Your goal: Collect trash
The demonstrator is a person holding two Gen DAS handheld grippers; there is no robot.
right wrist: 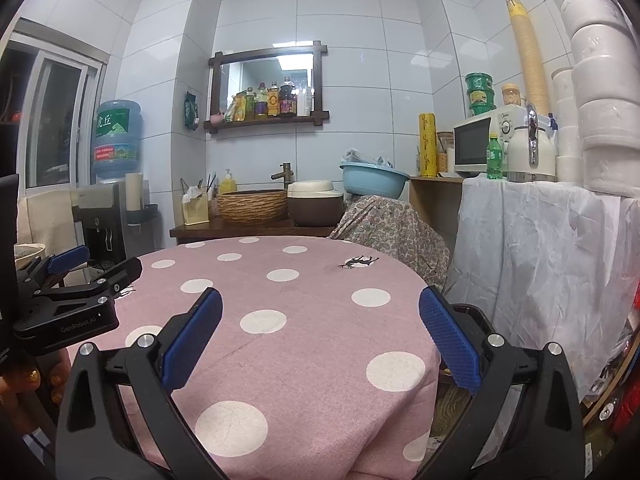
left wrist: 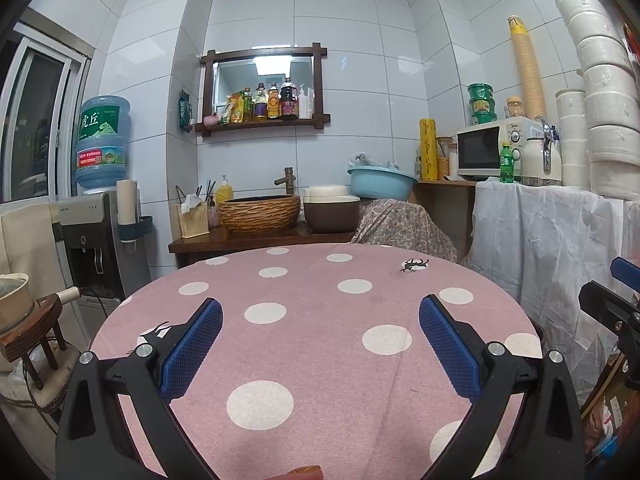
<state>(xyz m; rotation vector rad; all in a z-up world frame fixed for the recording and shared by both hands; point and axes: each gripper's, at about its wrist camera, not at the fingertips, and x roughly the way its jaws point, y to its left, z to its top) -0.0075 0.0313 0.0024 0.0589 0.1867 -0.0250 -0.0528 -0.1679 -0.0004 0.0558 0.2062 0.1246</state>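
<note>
My left gripper is open and empty, held above a round table with a pink polka-dot cloth. My right gripper is open and empty, over the right part of the same table. The left gripper also shows at the left edge of the right wrist view, and part of the right gripper shows at the right edge of the left wrist view. I see no trash on the cloth. A dark bin rim shows just past the table's right edge, behind my right finger.
Behind the table stands a wooden counter with a woven basin, a brown pot and a blue basin. A water dispenser is at the left. A white-draped shelf with a microwave is at the right.
</note>
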